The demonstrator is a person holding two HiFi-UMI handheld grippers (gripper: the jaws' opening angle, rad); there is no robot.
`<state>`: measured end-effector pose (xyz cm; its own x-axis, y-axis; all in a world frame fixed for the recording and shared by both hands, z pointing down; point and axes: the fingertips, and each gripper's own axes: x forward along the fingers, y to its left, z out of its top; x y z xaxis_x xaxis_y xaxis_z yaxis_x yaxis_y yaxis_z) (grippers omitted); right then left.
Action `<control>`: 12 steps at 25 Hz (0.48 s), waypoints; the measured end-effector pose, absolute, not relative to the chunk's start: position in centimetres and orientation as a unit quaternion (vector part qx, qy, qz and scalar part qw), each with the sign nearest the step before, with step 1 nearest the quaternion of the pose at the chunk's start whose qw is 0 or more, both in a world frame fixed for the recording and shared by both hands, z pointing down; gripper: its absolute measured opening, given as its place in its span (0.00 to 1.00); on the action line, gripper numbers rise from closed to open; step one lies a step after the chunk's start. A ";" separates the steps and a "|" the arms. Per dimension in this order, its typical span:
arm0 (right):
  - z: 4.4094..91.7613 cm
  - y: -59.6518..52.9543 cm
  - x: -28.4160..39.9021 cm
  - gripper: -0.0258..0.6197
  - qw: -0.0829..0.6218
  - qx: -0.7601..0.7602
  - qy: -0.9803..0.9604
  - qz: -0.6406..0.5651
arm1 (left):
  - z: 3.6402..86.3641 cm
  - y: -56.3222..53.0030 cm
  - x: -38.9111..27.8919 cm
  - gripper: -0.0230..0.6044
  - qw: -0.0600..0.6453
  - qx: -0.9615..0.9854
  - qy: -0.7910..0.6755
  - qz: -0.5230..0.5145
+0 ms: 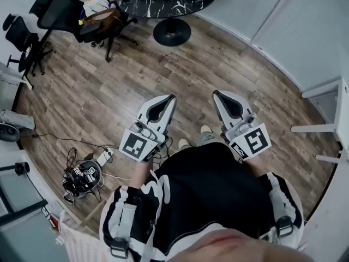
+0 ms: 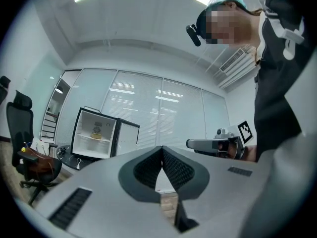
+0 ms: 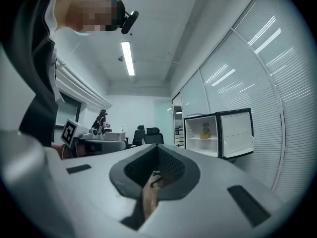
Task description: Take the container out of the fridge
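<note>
1. Torso in a black and white top (image 1: 207,201) fills the near edge of the head view. A pair of shoes (image 1: 206,129) pokes out just past it on the wooden floor (image 1: 109,86).
2. The left gripper (image 1: 170,99) is held out in front and points away from the person. Its own view shows its jaws pressed together tip to tip, nothing between them.
3. Same deal for the right gripper (image 1: 217,94), just to the right of the other one and not touching it. Its jaws are closed and empty, with only a bit of floor showing through the gap under them.
4. On the near left of the floor there's a messy tangle of cables (image 1: 82,173) with a power strip.
5. At the far left stand a couple of black office chairs (image 1: 60,10). One has something brown on the seat.
6. In the far middle is a round dark table (image 1: 163,7) with a marble look, on a black pedestal foot.
7. The fridge (image 2: 94,135) is a small one that seems to stand on that table, door swung wide open. It's well apart from both grippers, left of the jaws in the left gripper view and right of them in the right gripper view.
8. The container (image 2: 96,133) is yellowish and sits on the upper shelf inside the fridge. It's too small to make out any more.
</note>
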<state>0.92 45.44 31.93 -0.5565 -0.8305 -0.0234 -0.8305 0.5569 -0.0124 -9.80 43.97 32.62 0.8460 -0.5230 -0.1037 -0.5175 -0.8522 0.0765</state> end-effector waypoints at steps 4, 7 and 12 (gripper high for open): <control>33.2 46.7 -0.2 0.06 0.010 -0.480 0.877 -0.013 | 34.1 45.0 -10.9 0.05 0.049 0.962 -0.261 -0.062; 34.0 46.9 -0.9 0.06 0.009 -0.478 0.877 -0.034 | 34.5 45.0 -11.4 0.05 0.056 0.961 -0.263 -0.061; 34.5 45.4 -0.7 0.06 0.014 -0.477 0.878 -0.043 | 34.5 43.4 -11.1 0.05 0.042 0.959 -0.273 -0.059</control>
<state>-0.68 45.41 34.46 -0.5453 -0.8381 0.0174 -0.8357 0.5419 -0.0894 -11.11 43.45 34.50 0.8443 -0.5281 -0.0910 -0.5182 -0.8478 0.1125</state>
